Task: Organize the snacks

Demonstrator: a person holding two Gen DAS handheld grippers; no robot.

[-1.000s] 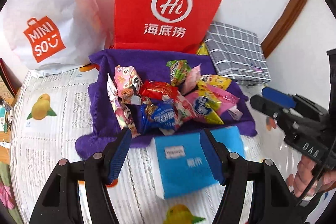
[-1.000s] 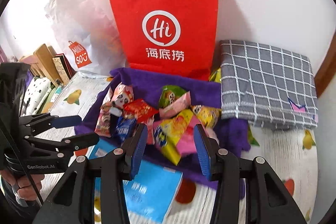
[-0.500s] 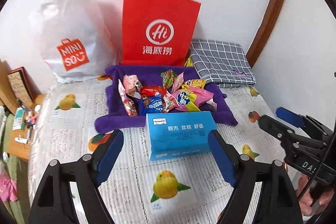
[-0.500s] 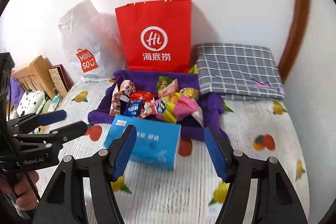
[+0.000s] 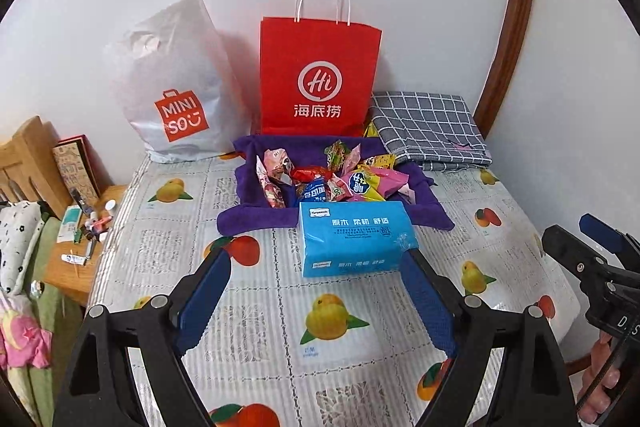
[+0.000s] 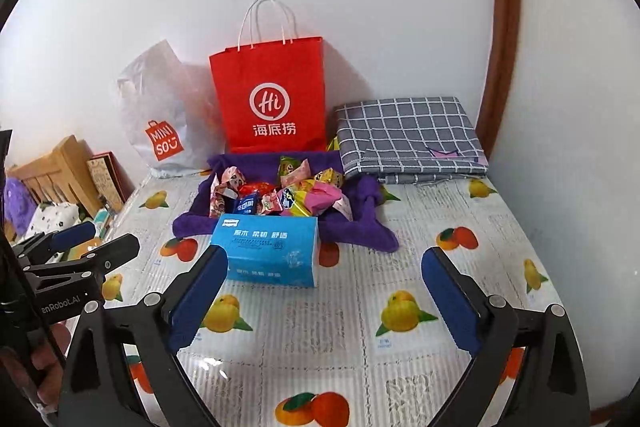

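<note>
A pile of colourful snack packets (image 5: 332, 179) (image 6: 280, 193) lies on a purple towel (image 5: 256, 217) (image 6: 360, 227) at the back of the table. A blue tissue pack (image 5: 354, 239) (image 6: 268, 251) lies in front of the towel. My left gripper (image 5: 316, 291) is open and empty, held back above the near side of the table. My right gripper (image 6: 324, 291) is also open and empty, to the right of the left one. Each gripper shows at the edge of the other's view, the right gripper (image 5: 588, 239) and the left gripper (image 6: 96, 243).
A red paper bag (image 5: 320, 75) (image 6: 272, 99) and a white MINISO bag (image 5: 176, 91) (image 6: 160, 115) stand against the wall. A folded grey checked cloth (image 5: 428, 127) (image 6: 408, 139) lies at back right. A fruit-print cloth (image 5: 280, 307) covers the table. A cluttered wooden stand (image 5: 80, 227) is at left.
Both grippers have pulled back and up from the snack pile. The whole table, both bags and the wall switch have come into view. Both jaws have opened wider.
</note>
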